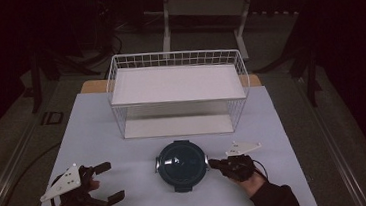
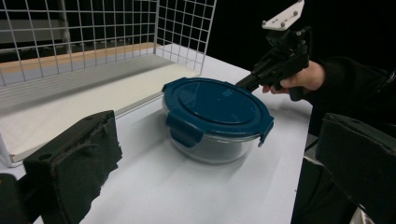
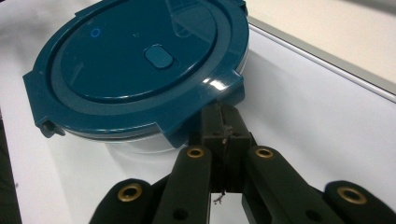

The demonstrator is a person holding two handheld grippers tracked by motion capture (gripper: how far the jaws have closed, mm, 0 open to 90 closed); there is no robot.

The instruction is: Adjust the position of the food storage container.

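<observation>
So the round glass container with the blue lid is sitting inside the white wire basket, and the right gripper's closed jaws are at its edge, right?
Not quite. The container stands on the table in front of the wire basket, not inside it, as the high view shows. The right gripper is indeed shut at its lid's edge.

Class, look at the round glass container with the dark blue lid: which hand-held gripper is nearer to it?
Right. The right hand-held gripper, jaws shut, has its tips at a latch of the round glass container with the dark blue lid. The left hand-held gripper, open, sits apart on the container's other side.
</observation>
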